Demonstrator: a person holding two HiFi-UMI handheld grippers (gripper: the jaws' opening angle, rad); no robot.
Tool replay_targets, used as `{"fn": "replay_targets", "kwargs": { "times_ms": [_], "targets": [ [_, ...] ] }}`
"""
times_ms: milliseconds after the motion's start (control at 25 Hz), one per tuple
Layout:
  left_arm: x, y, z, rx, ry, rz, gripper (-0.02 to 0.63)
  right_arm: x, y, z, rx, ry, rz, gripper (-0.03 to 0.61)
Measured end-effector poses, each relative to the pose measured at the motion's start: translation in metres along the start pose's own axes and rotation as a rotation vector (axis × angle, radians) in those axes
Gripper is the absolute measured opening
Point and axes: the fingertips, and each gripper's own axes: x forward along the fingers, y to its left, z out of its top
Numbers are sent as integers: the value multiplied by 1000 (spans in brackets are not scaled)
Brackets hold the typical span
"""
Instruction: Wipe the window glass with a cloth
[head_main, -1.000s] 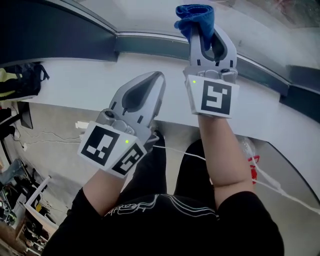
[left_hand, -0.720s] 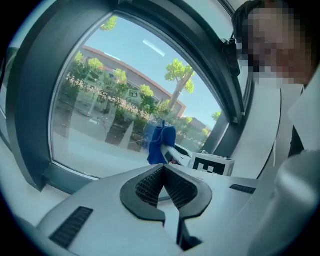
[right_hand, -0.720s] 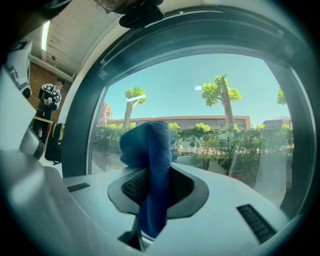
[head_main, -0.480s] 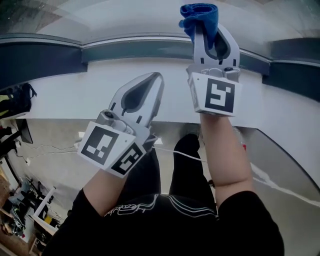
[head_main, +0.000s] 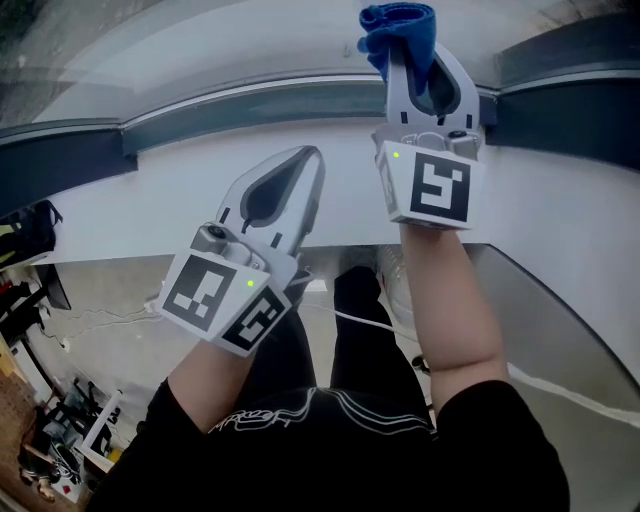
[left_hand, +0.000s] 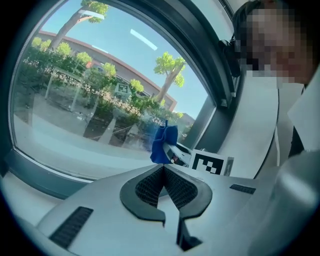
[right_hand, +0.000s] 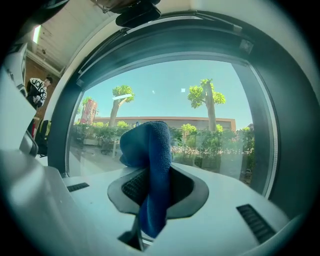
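Observation:
My right gripper (head_main: 408, 38) is shut on a blue cloth (head_main: 398, 28), bunched up past the jaw tips and held close to the window glass (head_main: 230, 40). In the right gripper view the blue cloth (right_hand: 150, 165) hangs between the jaws, with the window glass (right_hand: 200, 115) just ahead showing trees and a building outside. My left gripper (head_main: 308, 160) is shut with nothing in it, lower and to the left, over the white sill (head_main: 150, 190). In the left gripper view the blue cloth (left_hand: 164, 144) shows ahead against the window glass (left_hand: 90, 90).
A dark window frame (head_main: 100, 160) runs along the bottom of the pane above the white sill. The person's dark-clothed legs (head_main: 310, 370) stand below. A white cable (head_main: 560, 385) crosses the floor at the right. Clutter (head_main: 50, 440) lies at the lower left.
The view has tilted, so the frame now slopes up to the right. Both grippers have kept about the same places, with the cloth still held at the glass.

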Motion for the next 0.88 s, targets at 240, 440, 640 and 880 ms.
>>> {"fn": "replay_targets", "kwargs": {
  "times_ms": [240, 440, 640, 880],
  "targets": [
    [41, -40, -11, 18, 24, -39, 6, -18, -76, -15, 18, 6, -91, 63],
    [71, -69, -19, 30, 45, -69, 6, -32, -132, -28, 22, 17, -162, 63],
    [94, -89, -29, 37, 64, -93, 6, -44, -180, -42, 62, 26, -241, 63],
    [106, -100, -34, 46, 62, -86, 6, -51, -211, -52, 102, 37, -287, 63]
  ]
}}
